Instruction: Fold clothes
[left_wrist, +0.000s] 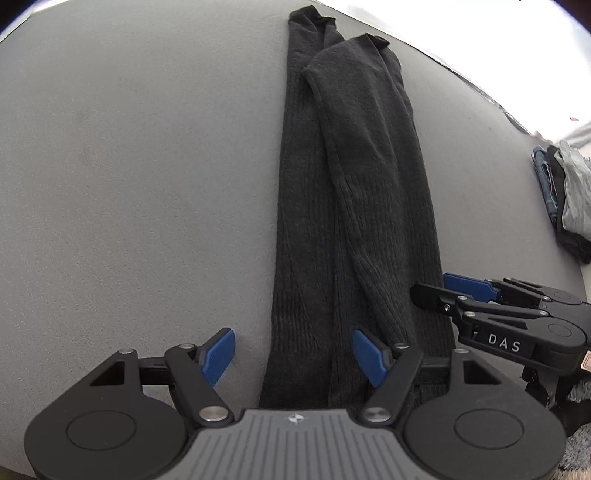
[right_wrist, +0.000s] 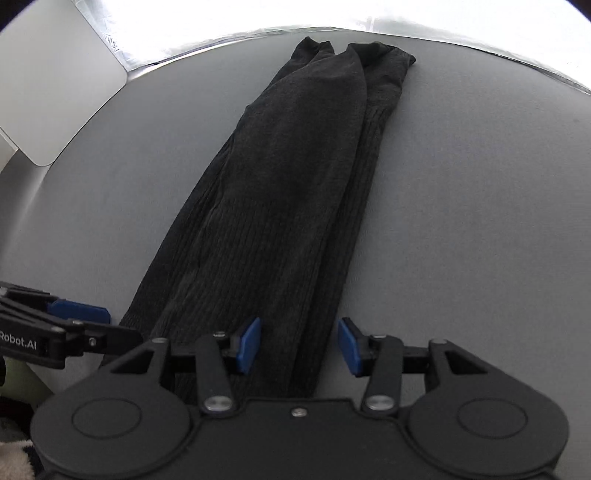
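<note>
Right gripper (right_wrist: 298, 345) spread wide over the dark ribbed garment's (right_wrist: 280, 206) near end — apparently just above it.

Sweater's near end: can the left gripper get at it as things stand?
Probably yes. The left gripper is open, its jaws straddling the sweater's near left edge, with nothing between them and the cloth.

We see blown-out white glare along the top edges, soft even light below, and strong fisheye bending.

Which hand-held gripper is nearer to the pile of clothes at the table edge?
The right hand-held gripper; the pile of clothes lies beyond it. The left hand-held gripper sits further away.
</note>
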